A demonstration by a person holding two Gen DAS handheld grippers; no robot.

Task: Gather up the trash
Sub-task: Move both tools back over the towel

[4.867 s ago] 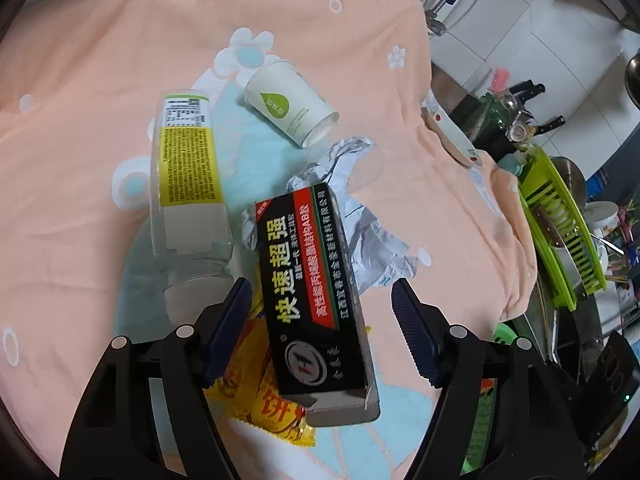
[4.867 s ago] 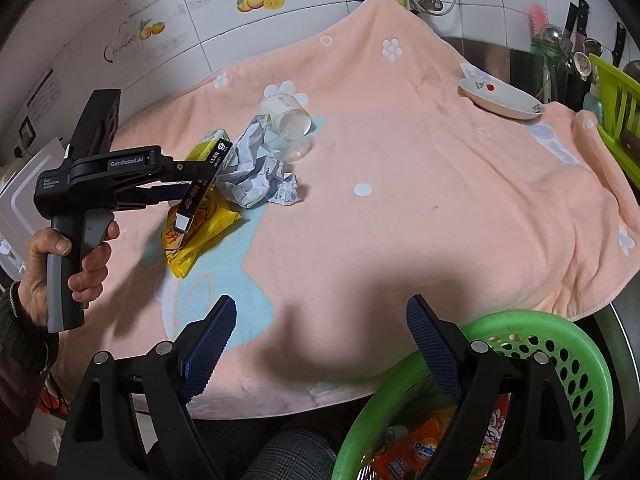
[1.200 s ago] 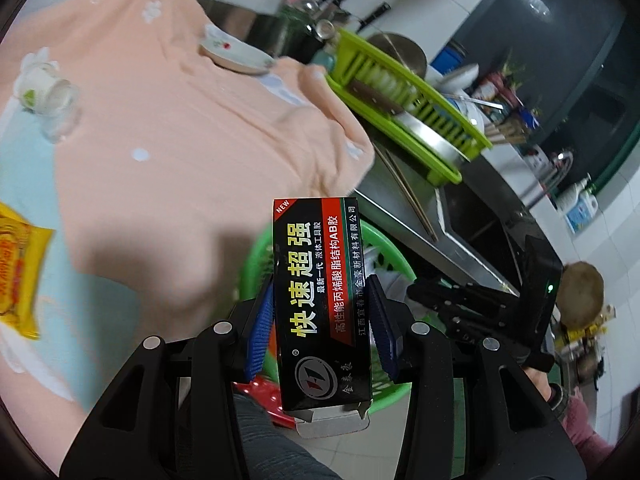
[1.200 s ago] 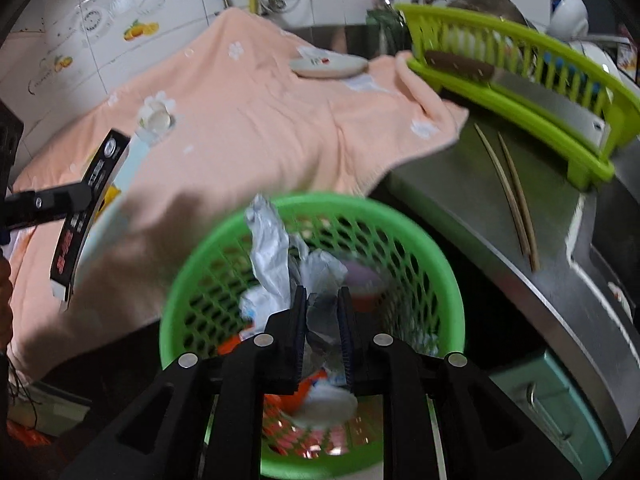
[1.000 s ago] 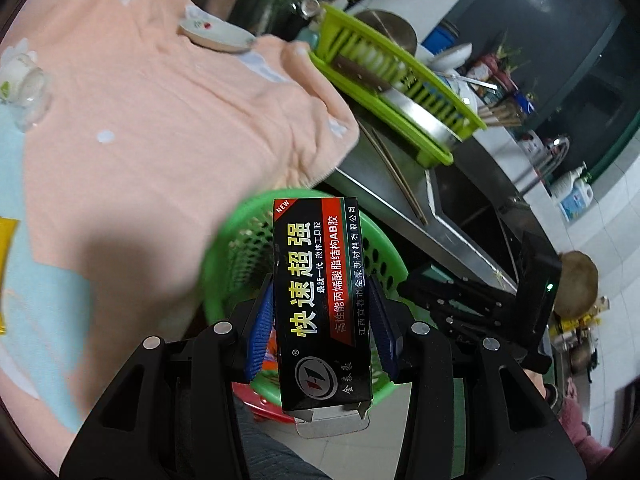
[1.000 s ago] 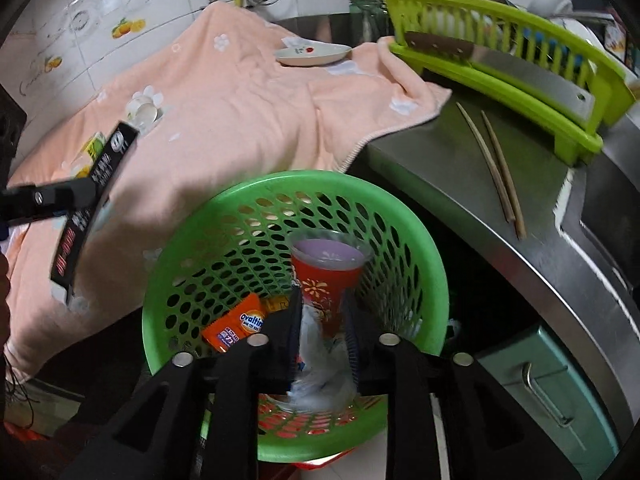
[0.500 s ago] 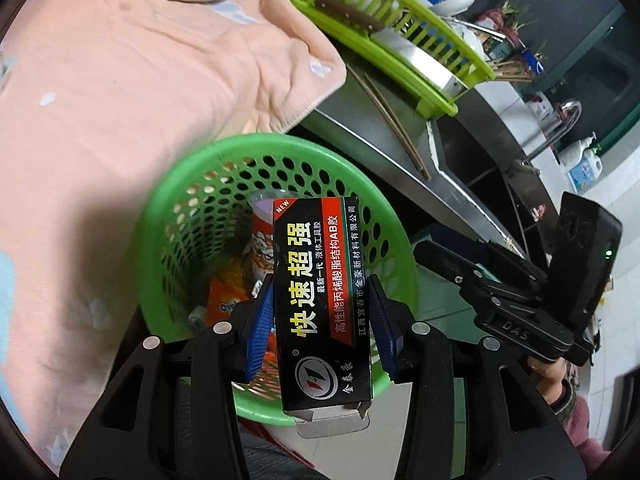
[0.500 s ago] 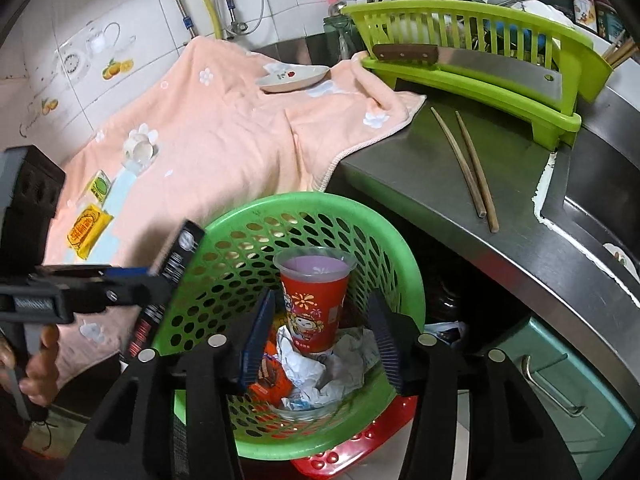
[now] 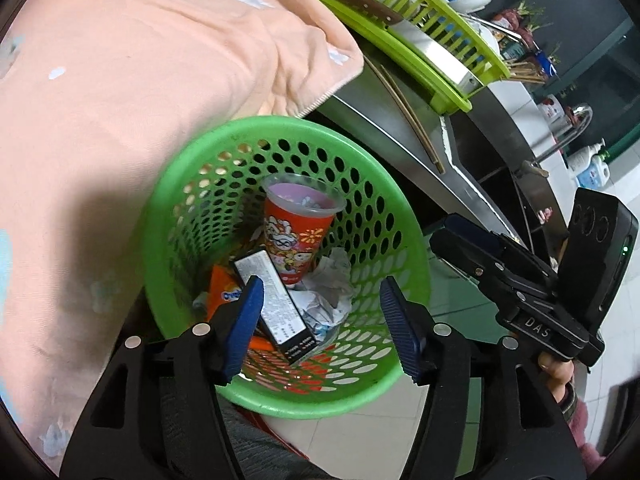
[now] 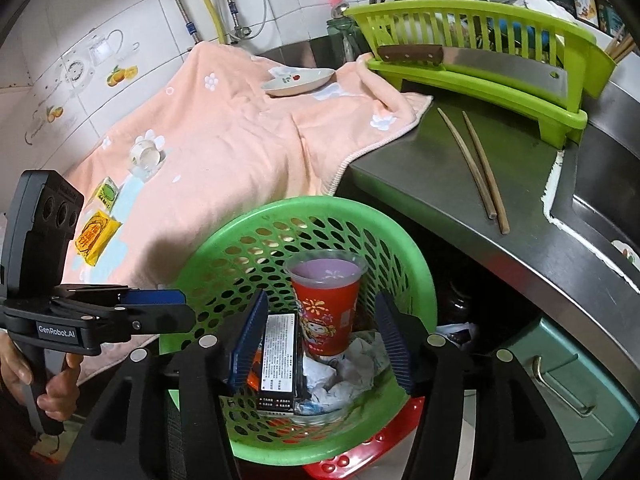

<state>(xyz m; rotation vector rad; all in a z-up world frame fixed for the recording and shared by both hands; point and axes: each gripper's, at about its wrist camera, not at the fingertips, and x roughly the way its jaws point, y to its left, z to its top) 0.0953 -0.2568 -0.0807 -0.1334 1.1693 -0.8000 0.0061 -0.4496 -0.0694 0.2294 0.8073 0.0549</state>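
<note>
Both claws, left (image 9: 320,320) and right (image 10: 320,344), hang over the basket (image 9: 360,168) with jaws opening and empty, the box (image 9: 276,304) lying inside; next, fetch the wrapper (image 10: 96,236) off the desk.

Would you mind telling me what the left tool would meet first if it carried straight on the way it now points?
Most likely the black box lying in the green basket; the left tool, jaws opening and empty, points down into it, though depth is uncertain.

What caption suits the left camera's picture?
Left gripper opening above the green basket, black box lying inside beside a red cup.
</note>
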